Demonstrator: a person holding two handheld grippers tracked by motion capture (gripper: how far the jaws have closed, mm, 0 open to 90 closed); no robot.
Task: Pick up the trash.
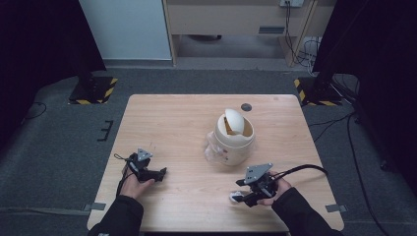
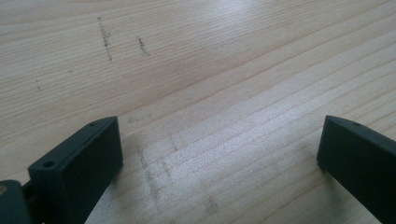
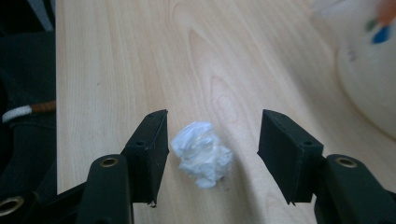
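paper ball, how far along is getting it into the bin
Done: the right gripper is lined up, jaws open either side of the crumpled paper ball. In hand: nothing gripped yet. Left: close, lift, drop it into the swing-lid bin. The left gripper is open over bare table.

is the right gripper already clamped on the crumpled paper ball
No, the right gripper is open, its jaws standing apart on either side of the crumpled paper ball without touching it.

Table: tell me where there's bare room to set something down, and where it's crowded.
Free patches on the table: the far left quarter, left of the bin; the near middle, between the left gripper and right gripper; a strip right of the bin. Crowded: around the bin and its clear wrap, and the near right, where the paper wad lies between the open right gripper's jaws.
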